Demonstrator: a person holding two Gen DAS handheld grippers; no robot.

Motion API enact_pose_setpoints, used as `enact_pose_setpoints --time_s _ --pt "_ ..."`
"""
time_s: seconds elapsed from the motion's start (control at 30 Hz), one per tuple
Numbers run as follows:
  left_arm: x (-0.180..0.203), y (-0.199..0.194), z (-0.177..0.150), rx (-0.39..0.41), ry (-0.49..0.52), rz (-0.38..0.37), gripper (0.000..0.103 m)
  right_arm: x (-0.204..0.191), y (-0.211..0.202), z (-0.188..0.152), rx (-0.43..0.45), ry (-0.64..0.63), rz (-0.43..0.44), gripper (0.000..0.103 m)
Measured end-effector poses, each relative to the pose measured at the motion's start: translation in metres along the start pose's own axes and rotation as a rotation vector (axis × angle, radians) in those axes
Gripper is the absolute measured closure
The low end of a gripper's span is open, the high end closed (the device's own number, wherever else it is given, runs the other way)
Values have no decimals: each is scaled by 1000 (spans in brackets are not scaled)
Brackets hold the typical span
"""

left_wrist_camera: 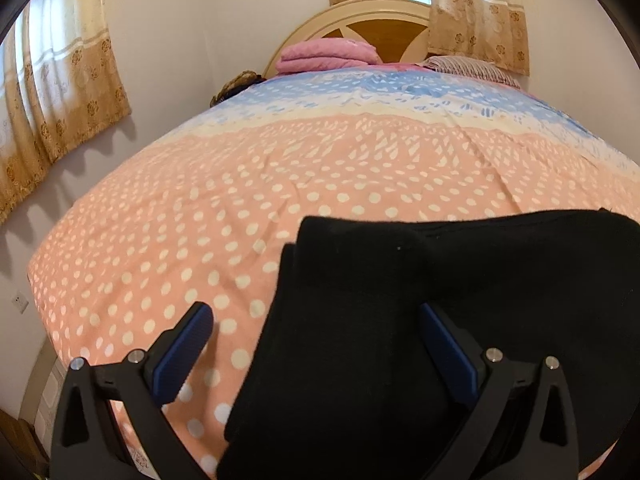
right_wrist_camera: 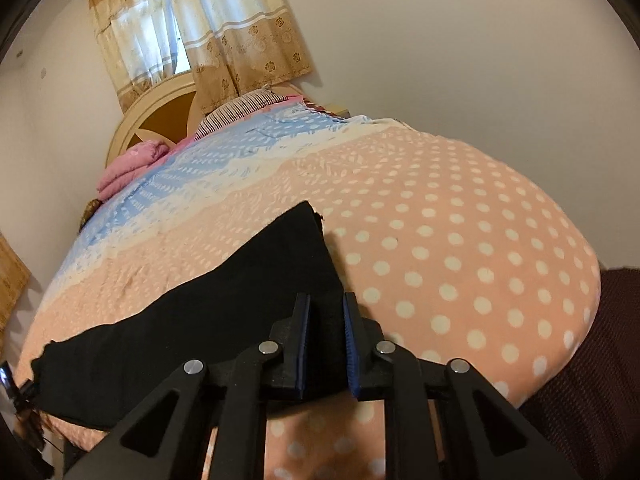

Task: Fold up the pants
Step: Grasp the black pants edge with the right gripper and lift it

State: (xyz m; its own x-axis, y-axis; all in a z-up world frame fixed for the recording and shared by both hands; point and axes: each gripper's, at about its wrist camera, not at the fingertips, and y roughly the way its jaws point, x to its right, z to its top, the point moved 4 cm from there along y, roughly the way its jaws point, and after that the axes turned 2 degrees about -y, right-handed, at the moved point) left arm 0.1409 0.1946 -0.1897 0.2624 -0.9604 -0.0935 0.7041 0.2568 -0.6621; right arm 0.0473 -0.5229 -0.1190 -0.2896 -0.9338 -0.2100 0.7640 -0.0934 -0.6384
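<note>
- The right gripper [right_wrist_camera: 325, 312] has its jaws drawn close together, and a fold of the black pants [right_wrist_camera: 224, 308] sits between the blue pads [right_wrist_camera: 303, 340], which press on the cloth from both sides.
- The left gripper [left_wrist_camera: 316, 328] stands wide open; its left blue pad [left_wrist_camera: 180, 352] is over the bedspread, its right one over the black cloth, and neither presses on anything.
- In the right wrist view the pants run as a dark band from the lower left edge of the frame up to a corner near the centre, lying on the bedspread [right_wrist_camera: 460, 240].
- In the left wrist view the pants [left_wrist_camera: 460, 300] fill the lower right of the frame, with a folded edge running down the middle toward the bottom.
- The bedspread [left_wrist_camera: 200, 220] is peach with white dots in the near part, then a cream band, then blue toward the top of the frame.
- At the far end of the bed a folded pink blanket [left_wrist_camera: 324, 54] lies against a rounded headboard [left_wrist_camera: 380, 32], with a striped pillow [left_wrist_camera: 468, 66] to its right.
- Tan patterned curtains [left_wrist_camera: 60, 92] hang at the upper left and at the top of the left wrist view.
</note>
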Motion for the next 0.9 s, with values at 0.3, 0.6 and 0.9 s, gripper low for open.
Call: enact_pose_setpoints --time_s 0.3,0.6,0.9 --pt "-9 8 0 -5 -61 -29 0 -15 33 33 -51 -49 -18 76" --pt "-12 8 -1 -6 -75 -45 0 -1 32 32 -39 -26 -45 76" --pt "-16 -8 -6 49 -88 18 0 43 -25 -5 -30 166 102 67"
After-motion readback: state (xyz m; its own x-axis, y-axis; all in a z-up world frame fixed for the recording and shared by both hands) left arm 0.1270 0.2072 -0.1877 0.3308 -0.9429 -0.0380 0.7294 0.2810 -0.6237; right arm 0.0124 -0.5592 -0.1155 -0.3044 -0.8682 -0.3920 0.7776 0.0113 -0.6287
